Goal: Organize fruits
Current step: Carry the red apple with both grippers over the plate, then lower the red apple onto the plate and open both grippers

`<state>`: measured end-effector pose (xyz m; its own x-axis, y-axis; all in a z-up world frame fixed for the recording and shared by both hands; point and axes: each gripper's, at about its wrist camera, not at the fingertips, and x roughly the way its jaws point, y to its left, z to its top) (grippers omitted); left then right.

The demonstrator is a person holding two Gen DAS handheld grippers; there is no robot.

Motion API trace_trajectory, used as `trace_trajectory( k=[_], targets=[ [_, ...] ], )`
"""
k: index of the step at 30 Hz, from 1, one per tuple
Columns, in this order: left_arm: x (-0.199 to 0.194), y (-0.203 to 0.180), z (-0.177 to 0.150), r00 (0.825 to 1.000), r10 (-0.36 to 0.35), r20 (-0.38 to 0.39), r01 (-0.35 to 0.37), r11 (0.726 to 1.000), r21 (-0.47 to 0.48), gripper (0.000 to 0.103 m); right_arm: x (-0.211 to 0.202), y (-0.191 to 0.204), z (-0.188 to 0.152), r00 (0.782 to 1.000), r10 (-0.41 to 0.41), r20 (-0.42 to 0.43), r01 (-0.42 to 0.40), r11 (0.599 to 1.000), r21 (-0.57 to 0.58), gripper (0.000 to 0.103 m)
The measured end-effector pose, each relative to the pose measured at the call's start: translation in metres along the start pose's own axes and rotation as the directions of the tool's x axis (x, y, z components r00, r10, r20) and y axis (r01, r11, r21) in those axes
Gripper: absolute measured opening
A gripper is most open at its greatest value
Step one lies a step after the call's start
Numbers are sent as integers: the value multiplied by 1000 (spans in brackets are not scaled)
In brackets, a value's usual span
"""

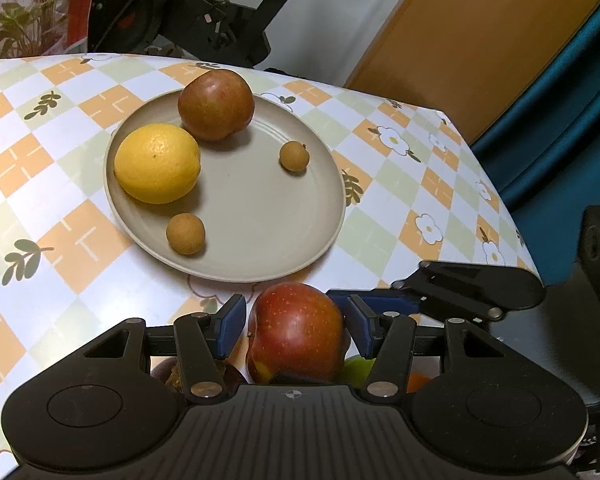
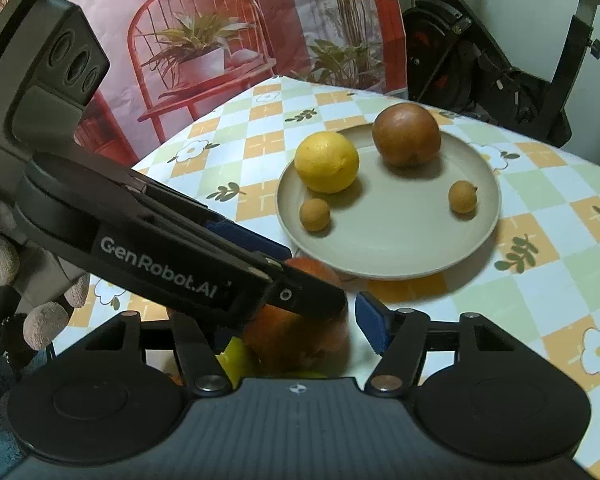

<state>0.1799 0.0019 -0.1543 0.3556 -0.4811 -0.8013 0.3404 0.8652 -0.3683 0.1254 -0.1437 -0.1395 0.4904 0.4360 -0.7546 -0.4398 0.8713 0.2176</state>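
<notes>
Four fruits are counted on the one plate (image 1: 260,248): one lemon (image 1: 157,163), one brownish apple (image 1: 216,105), two small longans (image 1: 185,234). One red apple (image 1: 296,334) is seen just off the plate on the counter (image 1: 60,128), flanked by the left tool (image 1: 296,324) pads, whether it's actually clamped can't be told. The right tool (image 2: 300,326) is held apart around that apple too.

Two handheld grippers angled downward, side by side.
The left gripper (image 1: 296,326) has its blue pads clamped against both sides of a red apple (image 1: 296,334); the right gripper (image 2: 296,328) reaches in beside it, its state unclear, a gloved hand (image 2: 4,256) behind.
</notes>
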Motion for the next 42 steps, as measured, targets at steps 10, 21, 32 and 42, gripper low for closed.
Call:
trace_trajectory(
  k=[10,21,32,42],
  targets=[
    [-8,-5,-1,999,-34,34,34,999,14,54,2,-4,-3,1000,17,-18,-17,1000,25,66],
    [-14,1,31,988,-31,155,39,998,-51,54,-3,-18,30,997,-50,58,51,999,-15,66],
    [-2,29,61,982,-5,187,32,989,-142,54,30,-37,65,994,-88,64,87,996,8,66],
    [2,39,67,981,10,196,21,988,-155,53,55,-51,78,990,-135,47,134,991,19,66]
  ],
)
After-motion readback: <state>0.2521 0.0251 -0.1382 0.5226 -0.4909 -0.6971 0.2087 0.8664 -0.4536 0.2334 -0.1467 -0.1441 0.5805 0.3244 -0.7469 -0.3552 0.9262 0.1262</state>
